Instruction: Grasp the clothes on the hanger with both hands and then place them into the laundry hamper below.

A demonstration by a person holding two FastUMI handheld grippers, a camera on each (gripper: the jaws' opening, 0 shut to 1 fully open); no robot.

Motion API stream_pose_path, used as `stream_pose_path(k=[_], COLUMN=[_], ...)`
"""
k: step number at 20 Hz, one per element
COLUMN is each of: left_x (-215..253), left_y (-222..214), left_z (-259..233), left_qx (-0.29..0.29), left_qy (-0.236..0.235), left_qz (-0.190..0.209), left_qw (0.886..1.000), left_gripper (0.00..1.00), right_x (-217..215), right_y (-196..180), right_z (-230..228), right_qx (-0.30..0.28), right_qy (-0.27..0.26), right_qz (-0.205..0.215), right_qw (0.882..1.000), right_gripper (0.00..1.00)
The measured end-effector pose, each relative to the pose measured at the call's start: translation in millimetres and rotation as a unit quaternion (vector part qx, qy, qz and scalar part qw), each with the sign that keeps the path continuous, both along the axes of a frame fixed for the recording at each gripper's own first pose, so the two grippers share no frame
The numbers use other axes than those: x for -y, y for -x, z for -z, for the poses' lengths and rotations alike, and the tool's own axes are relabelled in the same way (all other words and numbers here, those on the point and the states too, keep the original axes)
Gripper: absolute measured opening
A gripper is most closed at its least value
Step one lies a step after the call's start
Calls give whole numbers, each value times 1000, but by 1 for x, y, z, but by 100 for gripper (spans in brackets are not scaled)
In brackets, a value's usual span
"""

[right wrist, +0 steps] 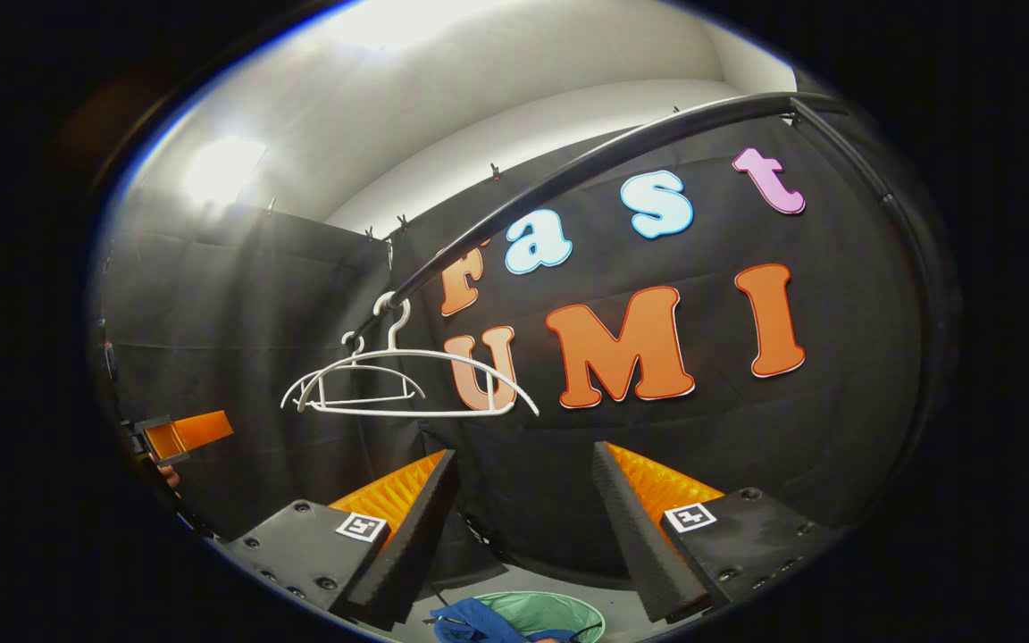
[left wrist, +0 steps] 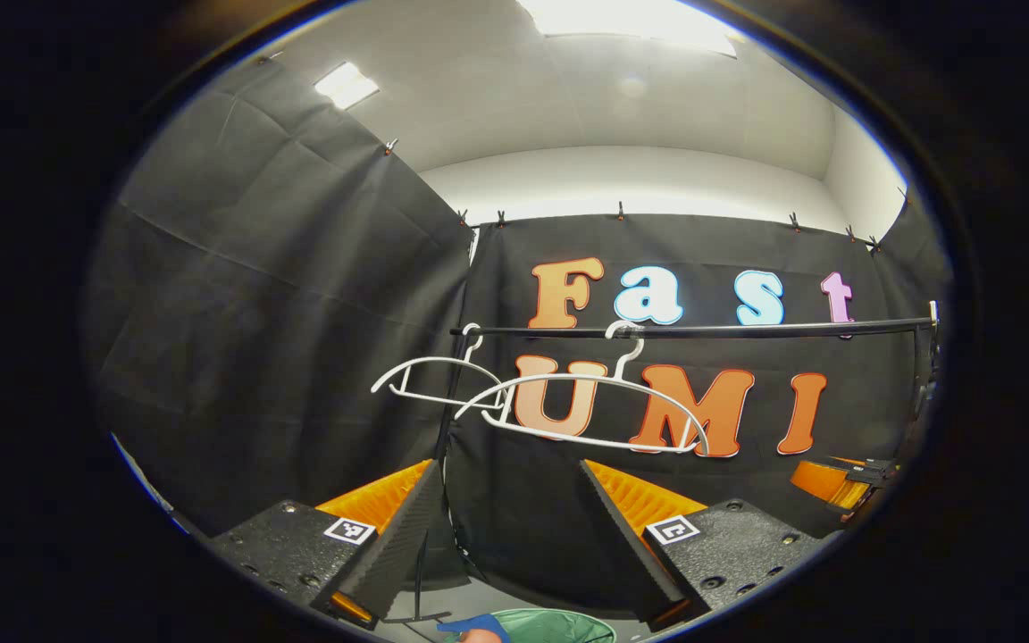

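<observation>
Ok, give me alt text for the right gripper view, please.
Two bare white hangers hang from a black rail. The right tool is open, fingers apart, above a green hamper holding blue clothing.

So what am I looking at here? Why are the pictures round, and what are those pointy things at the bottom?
A person holds a grabbing tool in each hand, and a little camera rides on each one, with a lens that makes round pictures. The pointy things are each tool's two fingers. In the left gripper view you see the left tool, wide open and holding nothing. In the right gripper view, the right tool is the same. Ahead, two white hangers hang bare on a black rail. Down below sits a green laundry hamper with blue clothes at its rim, so the clothes look already dropped in.
</observation>
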State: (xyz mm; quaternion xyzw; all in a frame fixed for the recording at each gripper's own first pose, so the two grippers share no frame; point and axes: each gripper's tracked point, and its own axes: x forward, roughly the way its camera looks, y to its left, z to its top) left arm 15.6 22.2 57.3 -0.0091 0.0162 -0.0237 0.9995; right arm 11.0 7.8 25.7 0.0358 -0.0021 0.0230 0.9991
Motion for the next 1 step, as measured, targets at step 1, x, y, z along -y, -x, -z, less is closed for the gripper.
stream_pose_path(k=[1], left_x=[0], left_y=[-1], left_z=[0], left_qx=[0], left_qy=[0], left_qz=[0], left_qw=[1000], left_gripper=[95], right_x=[0], right_y=[0], right_z=[0], right_qx=[0], right_qy=[-1], right_qz=[0], right_qw=[1000], right_gripper=[98])
